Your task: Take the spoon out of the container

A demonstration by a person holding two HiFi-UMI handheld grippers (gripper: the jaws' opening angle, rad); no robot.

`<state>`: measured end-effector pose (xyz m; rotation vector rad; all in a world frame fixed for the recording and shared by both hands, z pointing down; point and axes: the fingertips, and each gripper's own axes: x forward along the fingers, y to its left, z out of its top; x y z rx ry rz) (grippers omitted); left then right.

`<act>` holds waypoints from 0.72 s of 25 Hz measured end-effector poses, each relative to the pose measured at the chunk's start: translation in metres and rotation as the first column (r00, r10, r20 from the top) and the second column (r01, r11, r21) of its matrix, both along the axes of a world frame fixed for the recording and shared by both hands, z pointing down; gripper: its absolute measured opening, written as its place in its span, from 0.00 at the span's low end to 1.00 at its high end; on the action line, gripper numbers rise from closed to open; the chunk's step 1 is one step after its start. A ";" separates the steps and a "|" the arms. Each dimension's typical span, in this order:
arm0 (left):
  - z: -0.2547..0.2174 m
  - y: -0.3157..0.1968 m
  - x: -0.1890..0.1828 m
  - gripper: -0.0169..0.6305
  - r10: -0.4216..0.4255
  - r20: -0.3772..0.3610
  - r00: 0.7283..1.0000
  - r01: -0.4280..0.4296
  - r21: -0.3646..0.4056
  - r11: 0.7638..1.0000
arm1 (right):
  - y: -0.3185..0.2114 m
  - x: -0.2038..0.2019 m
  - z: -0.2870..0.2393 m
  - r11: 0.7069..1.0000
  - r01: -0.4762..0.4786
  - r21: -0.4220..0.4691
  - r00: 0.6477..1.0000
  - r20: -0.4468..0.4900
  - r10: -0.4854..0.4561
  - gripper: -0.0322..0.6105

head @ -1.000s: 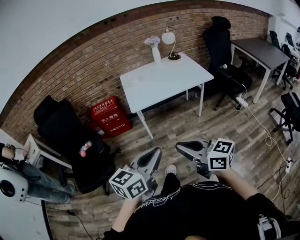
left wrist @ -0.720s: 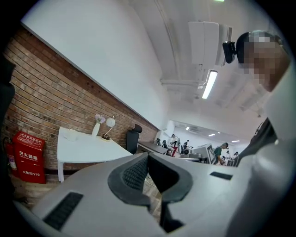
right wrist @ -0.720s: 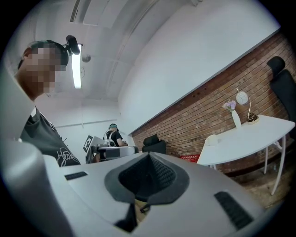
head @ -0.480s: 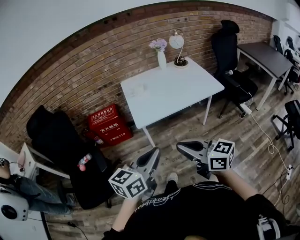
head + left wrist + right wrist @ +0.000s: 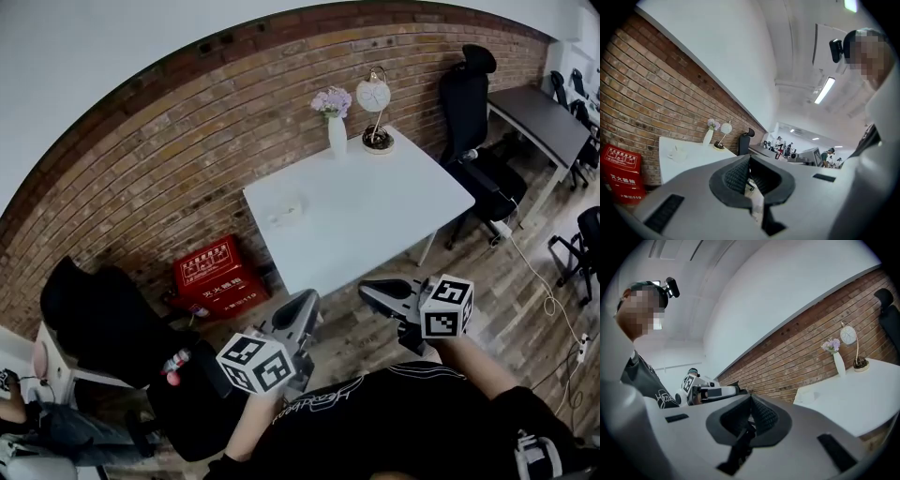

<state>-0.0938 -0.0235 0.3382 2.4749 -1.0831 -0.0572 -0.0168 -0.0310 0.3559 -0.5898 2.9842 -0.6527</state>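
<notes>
Sitting low to the left of both jaws, a red crate (image 5: 217, 279) stands against the brick wall (image 5: 159, 178). The left gripper (image 5: 302, 307) is held close to the person's body, its jaws pressed together with nothing between them. Ahead of those jaws and well apart from them, a small white container (image 5: 286, 214) rests on the white worktop (image 5: 375, 216); the spoon is too small to make out. Farther ahead, a vase (image 5: 337, 136) of flowers and a lamp (image 5: 374, 97) stand at the worktop's far edge. The right gripper (image 5: 373, 292) points leftward, its jaws likewise closed on nothing, just short of the worktop's near edge.
</notes>
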 end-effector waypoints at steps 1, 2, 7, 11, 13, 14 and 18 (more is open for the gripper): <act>-0.001 -0.011 -0.003 0.03 0.004 -0.001 1.000 -0.004 0.003 1.000 | -0.011 -0.003 0.001 1.000 -0.007 -0.003 1.000 -0.006 0.007 0.05; -0.001 -0.021 -0.005 0.03 0.009 0.000 1.000 -0.009 0.007 1.000 | -0.020 -0.004 0.003 1.000 -0.015 -0.005 1.000 -0.012 0.015 0.05; 0.009 -0.053 -0.018 0.03 0.007 -0.021 1.000 -0.007 -0.007 1.000 | -0.046 -0.012 0.008 0.999 -0.031 -0.015 0.999 -0.028 0.031 0.05; 0.018 -0.071 -0.021 0.03 0.000 -0.030 1.000 0.000 -0.012 1.000 | -0.064 -0.013 0.012 0.999 -0.033 -0.015 0.999 -0.021 0.033 0.05; 0.018 -0.080 -0.020 0.03 0.012 -0.025 1.000 -0.012 0.003 1.000 | -0.075 -0.015 0.015 0.999 -0.027 -0.019 0.999 -0.018 0.027 0.05; 0.018 -0.085 -0.019 0.03 0.017 -0.021 1.000 -0.016 0.010 1.000 | -0.081 -0.016 0.017 1.000 -0.023 -0.022 1.000 -0.019 0.022 0.05; 0.022 -0.114 -0.028 0.03 -0.017 0.004 1.000 0.017 0.004 1.000 | -0.111 -0.024 0.022 0.999 0.003 -0.032 1.000 -0.010 -0.004 0.05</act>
